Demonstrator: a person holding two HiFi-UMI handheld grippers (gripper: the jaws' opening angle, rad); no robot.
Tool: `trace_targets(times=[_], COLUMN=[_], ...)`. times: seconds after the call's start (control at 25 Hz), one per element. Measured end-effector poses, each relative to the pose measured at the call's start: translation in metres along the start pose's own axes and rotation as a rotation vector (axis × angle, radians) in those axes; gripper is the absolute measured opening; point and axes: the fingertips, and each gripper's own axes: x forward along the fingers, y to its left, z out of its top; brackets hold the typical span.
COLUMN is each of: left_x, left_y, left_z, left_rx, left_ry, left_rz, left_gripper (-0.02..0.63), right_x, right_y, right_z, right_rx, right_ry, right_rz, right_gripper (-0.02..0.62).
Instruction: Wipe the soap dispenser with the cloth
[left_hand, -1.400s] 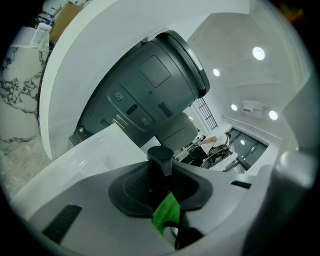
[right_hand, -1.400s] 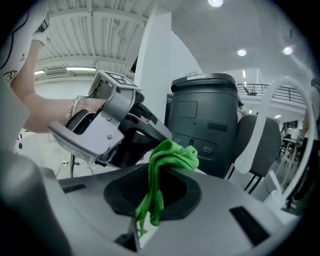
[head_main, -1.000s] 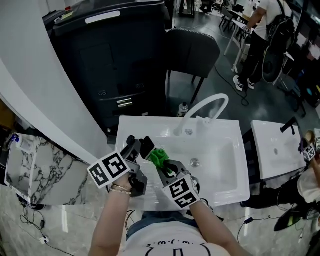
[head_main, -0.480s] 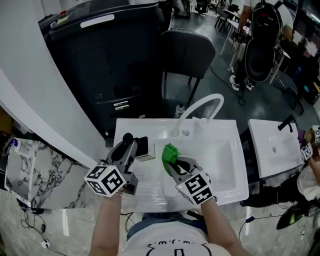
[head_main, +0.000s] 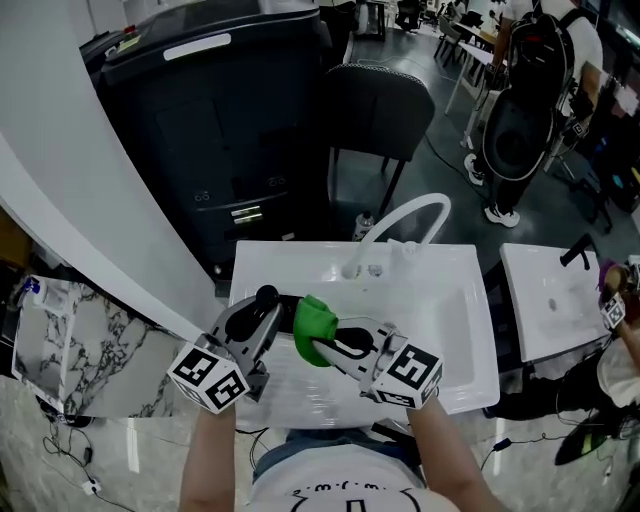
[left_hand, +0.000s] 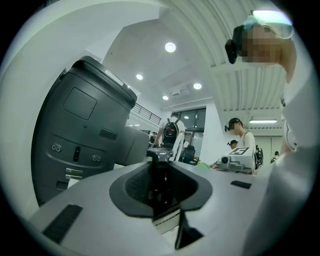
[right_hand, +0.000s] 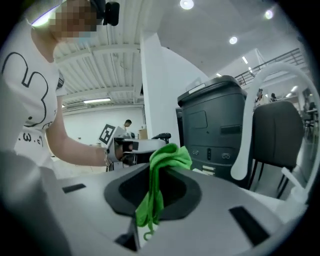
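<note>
My left gripper is shut on the black soap dispenser and holds it above the left side of the white sink. The pump head shows dark beside the jaws. In the left gripper view the dispenser fills the gap between the jaws, a pale label below it. My right gripper is shut on a bright green cloth, which bunches at the jaw tips right next to the dispenser. In the right gripper view the cloth hangs down between the jaws, with the left gripper just beyond.
A curved white faucet rises at the sink's back edge. A large black machine and a dark chair stand behind. A second white sink lies to the right, marble counter to the left. People stand far back.
Both grippers have risen over the sink. The left one rolled, turning the dispenser with it. The green cloth moved left and now sits close against the dispenser.
</note>
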Motion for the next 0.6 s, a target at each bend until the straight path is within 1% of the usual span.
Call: trace_targets(times=[0.12, 0.24, 0.32, 0.44, 0.52, 0.6], left_x=[0.000, -0.002, -0.006, -0.012, -0.015, -0.015], left_y=[-0.005, -0.004, -0.004, -0.005, -0.005, -0.004], left_z=[0.005, 0.009, 0.014, 0.025, 0.029, 0.029], left_rx=[0.002, 0.002, -0.018, -0.054, -0.053, -0.044], left_ry=[-0.001, -0.006, -0.032, -0.090, -0.103, -0.102], left_rz=[-0.008, -0.002, -0.012, -0.031, -0.033, -0.030], left_gripper=[0.094, 0.095, 0.094, 0.094, 0.095, 0.094], right_x=[0.010, 0.010, 0.007, 0.006, 0.006, 0.007], right_y=[0.002, -0.001, -0.005, -0.006, -0.007, -0.008], right_z=[-0.007, -0.013, -0.021, -0.041, -0.051, -0.054], right_rx=[-0.030, -0.027, -0.025, -0.069, -0.085, -0.081], right_ry=[0.034, 0.058, 0.092, 0.193, 0.235, 0.243], right_rz=[-0.006, -0.015, -0.024, -0.027, -0.034, -0.039], right_gripper=[0.046, 0.046, 0.046, 0.046, 0.046, 0.046])
